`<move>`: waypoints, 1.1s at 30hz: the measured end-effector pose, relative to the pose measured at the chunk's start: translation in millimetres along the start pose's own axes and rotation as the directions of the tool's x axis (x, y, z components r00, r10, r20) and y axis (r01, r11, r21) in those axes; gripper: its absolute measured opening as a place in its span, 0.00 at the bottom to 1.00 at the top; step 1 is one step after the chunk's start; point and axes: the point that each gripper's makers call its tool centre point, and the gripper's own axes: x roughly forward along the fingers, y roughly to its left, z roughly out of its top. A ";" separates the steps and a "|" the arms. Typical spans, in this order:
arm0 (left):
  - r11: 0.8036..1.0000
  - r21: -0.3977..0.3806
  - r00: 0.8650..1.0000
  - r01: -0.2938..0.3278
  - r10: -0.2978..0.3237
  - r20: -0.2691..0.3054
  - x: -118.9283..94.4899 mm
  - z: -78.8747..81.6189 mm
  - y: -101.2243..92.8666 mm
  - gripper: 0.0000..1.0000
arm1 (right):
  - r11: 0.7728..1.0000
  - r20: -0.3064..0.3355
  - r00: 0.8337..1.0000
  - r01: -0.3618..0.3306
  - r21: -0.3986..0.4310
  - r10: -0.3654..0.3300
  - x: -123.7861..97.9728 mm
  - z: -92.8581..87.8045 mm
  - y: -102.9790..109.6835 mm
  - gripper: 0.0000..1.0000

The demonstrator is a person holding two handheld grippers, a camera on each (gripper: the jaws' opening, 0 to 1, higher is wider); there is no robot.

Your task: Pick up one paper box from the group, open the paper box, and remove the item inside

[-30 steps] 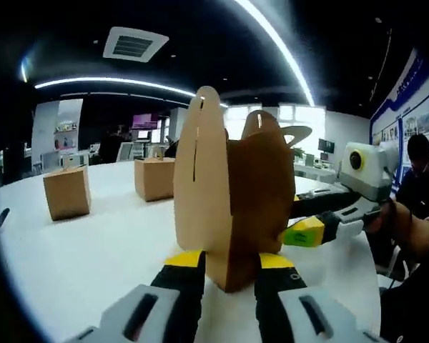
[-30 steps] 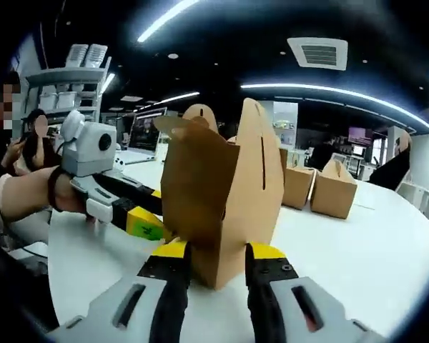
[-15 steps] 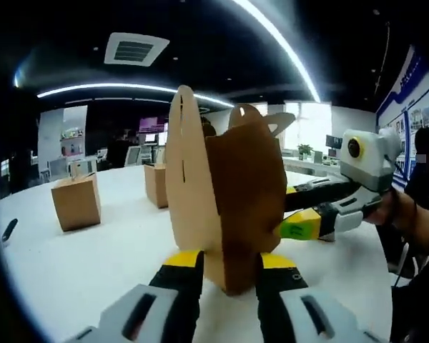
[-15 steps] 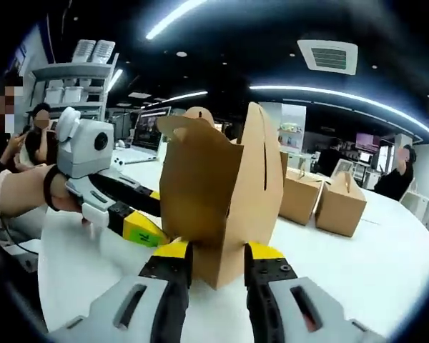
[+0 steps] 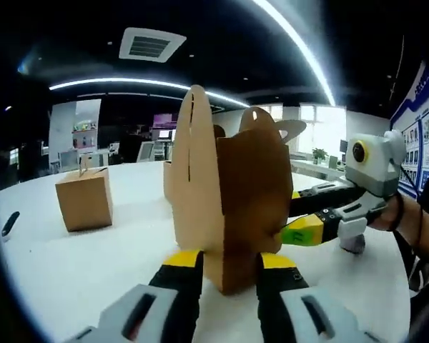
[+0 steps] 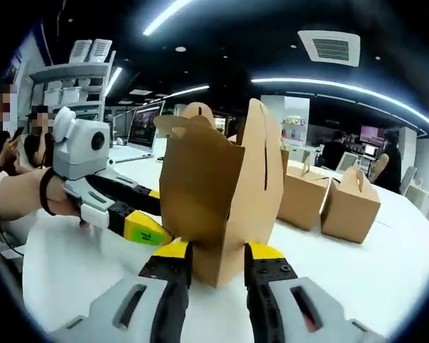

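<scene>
A brown paper box (image 5: 232, 200) stands on the white table (image 5: 93, 264) with its top flaps raised. My left gripper (image 5: 229, 266) is shut on the box's lower near corner. My right gripper (image 5: 294, 232) reaches in from the right, its yellow tip against the box's side. In the right gripper view the same paper box (image 6: 214, 200) is upright, and my right gripper (image 6: 216, 259) is shut on its bottom edge. The left gripper (image 6: 151, 232) comes in from the left, a hand behind it. What is inside the box is hidden.
One closed box (image 5: 86, 199) sits on the table to the left, with another (image 5: 168, 182) partly hidden behind the held one. Two closed boxes (image 6: 304, 196) (image 6: 350, 204) stand at the right. A small black object (image 5: 9, 223) lies far left. A laptop (image 6: 139, 136) and people are behind.
Both views have shifted slightly with the hands, so the background boxes sit elsewhere in frame. The held box stays gripped from both sides with its flaps up.
</scene>
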 end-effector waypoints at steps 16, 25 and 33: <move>1.000 0.009 0.997 0.022 -0.021 -0.072 -29.3 -17.1 0.7 0.42 | 0.998 0.053 0.998 -0.045 0.033 0.043 -36.5 1.3 -2.2 0.44; 0.996 0.049 0.983 0.074 -0.064 -0.173 -78.0 -27.8 -19.8 0.45 | 0.991 0.071 0.991 -0.122 0.062 0.117 -97.5 -9.4 0.0 0.45; 0.994 0.090 0.983 0.061 -0.044 -0.176 -127.5 -30.9 -33.1 0.45 | 0.994 0.037 0.995 -0.099 0.055 0.097 -155.1 -31.8 -6.6 0.45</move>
